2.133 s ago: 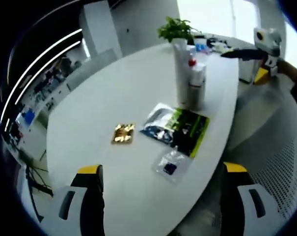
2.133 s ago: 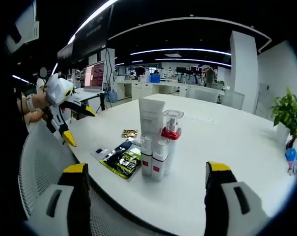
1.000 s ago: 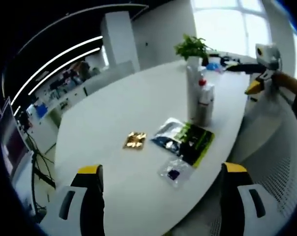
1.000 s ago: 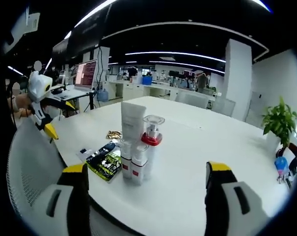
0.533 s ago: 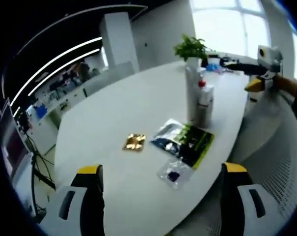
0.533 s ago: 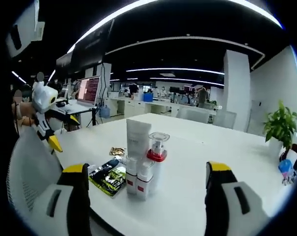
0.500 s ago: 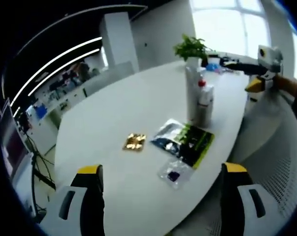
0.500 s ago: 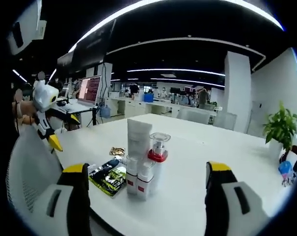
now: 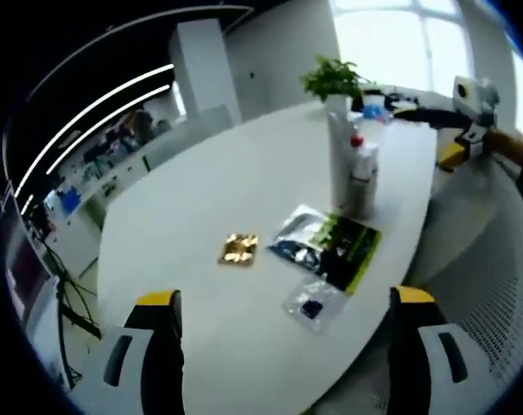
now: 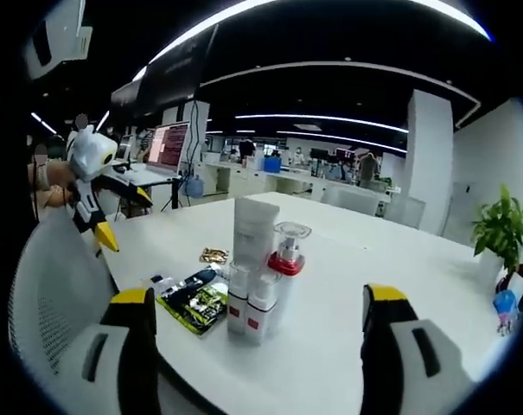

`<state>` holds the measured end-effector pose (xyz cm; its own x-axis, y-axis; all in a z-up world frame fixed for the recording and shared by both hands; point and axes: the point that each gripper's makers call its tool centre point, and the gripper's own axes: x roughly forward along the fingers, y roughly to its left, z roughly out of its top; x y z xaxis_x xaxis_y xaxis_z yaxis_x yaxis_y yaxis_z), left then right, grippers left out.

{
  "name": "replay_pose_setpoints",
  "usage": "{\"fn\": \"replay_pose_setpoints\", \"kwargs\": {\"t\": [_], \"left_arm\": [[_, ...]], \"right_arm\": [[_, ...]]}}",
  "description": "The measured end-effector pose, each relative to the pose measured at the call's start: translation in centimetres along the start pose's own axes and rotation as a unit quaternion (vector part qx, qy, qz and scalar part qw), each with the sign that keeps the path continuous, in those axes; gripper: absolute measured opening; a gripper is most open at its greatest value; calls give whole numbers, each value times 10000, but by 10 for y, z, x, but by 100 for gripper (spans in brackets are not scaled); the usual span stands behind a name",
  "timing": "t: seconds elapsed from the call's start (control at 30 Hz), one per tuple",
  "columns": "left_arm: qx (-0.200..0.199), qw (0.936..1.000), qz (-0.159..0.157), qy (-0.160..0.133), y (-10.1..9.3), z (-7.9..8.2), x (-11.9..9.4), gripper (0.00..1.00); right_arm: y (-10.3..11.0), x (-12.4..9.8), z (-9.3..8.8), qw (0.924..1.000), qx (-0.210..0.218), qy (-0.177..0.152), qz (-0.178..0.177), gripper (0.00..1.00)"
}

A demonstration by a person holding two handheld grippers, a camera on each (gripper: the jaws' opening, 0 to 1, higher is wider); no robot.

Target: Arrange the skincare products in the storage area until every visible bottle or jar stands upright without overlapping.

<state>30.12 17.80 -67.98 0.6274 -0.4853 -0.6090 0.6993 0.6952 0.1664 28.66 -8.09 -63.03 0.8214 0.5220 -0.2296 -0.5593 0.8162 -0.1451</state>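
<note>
Both claws, left (image 9: 283,346) and right (image 10: 254,346), gape empty; the upright skincare bottles (image 10: 259,268) cluster near the counter (image 9: 200,190) edge beside flat sachets (image 9: 326,242); likely light, smooth, tippable plastic; grip low on the body.

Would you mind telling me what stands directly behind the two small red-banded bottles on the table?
Seen from the right gripper view, a tall white tube and a pump bottle with a red collar stand upright behind the two small bottles. Their lower parts are covered by those bottles.

Both tongs, left (image 9: 283,346) and right (image 10: 257,346), are held with jaws spread wide, gripping nothing.
</note>
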Motion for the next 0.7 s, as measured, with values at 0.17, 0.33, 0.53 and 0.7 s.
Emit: {"fn": "replay_pose_setpoints", "kwargs": {"t": [0.17, 0.33, 0.53, 0.7], "left_arm": [[106, 9999, 8, 49, 9, 3, 5, 97], [122, 9999, -73, 36, 19, 6, 15, 97], [257, 9992, -196, 221, 26, 2, 34, 97], [340, 9986, -275, 305, 31, 3, 48, 97]], "right_arm": [[1, 0, 1, 10000, 51, -25, -29, 99], [2, 0, 0, 10000, 33, -11, -14, 99], [1, -1, 2, 10000, -36, -41, -62, 99], [1, -1, 1, 10000, 0, -23, -59, 99]]}}
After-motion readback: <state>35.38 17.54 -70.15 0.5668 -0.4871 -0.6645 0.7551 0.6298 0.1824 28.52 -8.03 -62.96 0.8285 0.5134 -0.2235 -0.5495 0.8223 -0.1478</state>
